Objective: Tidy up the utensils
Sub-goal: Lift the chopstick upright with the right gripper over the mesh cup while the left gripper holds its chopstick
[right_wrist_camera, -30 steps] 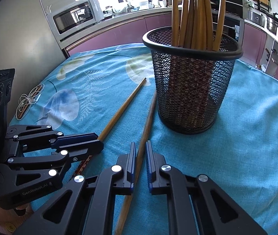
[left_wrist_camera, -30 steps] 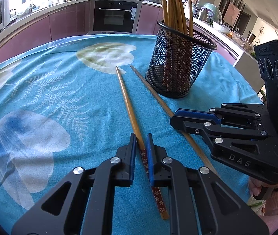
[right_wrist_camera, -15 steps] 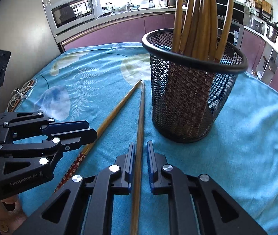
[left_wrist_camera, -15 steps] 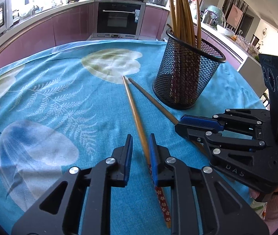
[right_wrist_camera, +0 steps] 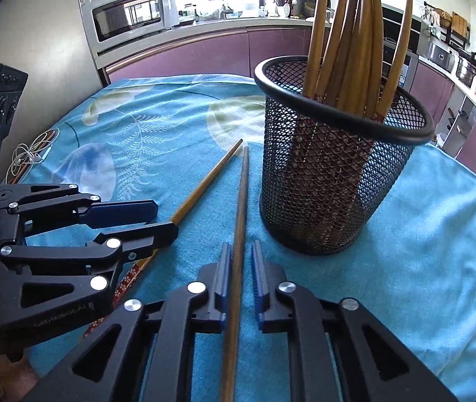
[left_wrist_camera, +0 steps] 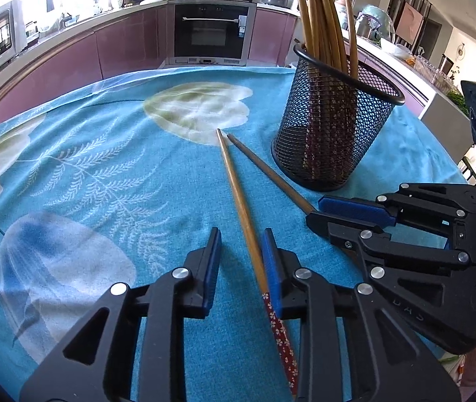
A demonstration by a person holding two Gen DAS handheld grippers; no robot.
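Note:
Two wooden chopsticks lie on the blue cloth, tips close together beside a black mesh holder (left_wrist_camera: 332, 130) (right_wrist_camera: 335, 174) full of upright chopsticks. My left gripper (left_wrist_camera: 240, 239) is open, its jaws either side of the lighter chopstick (left_wrist_camera: 234, 184) with a red flowered end; the stick lies against the right jaw. My right gripper (right_wrist_camera: 239, 251) is open a little around the darker chopstick (right_wrist_camera: 239, 207) without pinching it. Each gripper shows in the other's view: the right gripper (left_wrist_camera: 348, 212) at the right, the left gripper (right_wrist_camera: 137, 219) at the left.
The table has a blue cloth (left_wrist_camera: 104, 174) with leaf and flower prints. A coil of white cable (right_wrist_camera: 26, 157) lies near the left table edge. Kitchen cabinets, an oven (left_wrist_camera: 211, 30) and a microwave (right_wrist_camera: 130, 16) stand behind.
Both grippers have opened: they were shut on their chopsticks, now the jaws stand apart. The two chopstick tips have come closer together. Both grippers have pulled back slightly.

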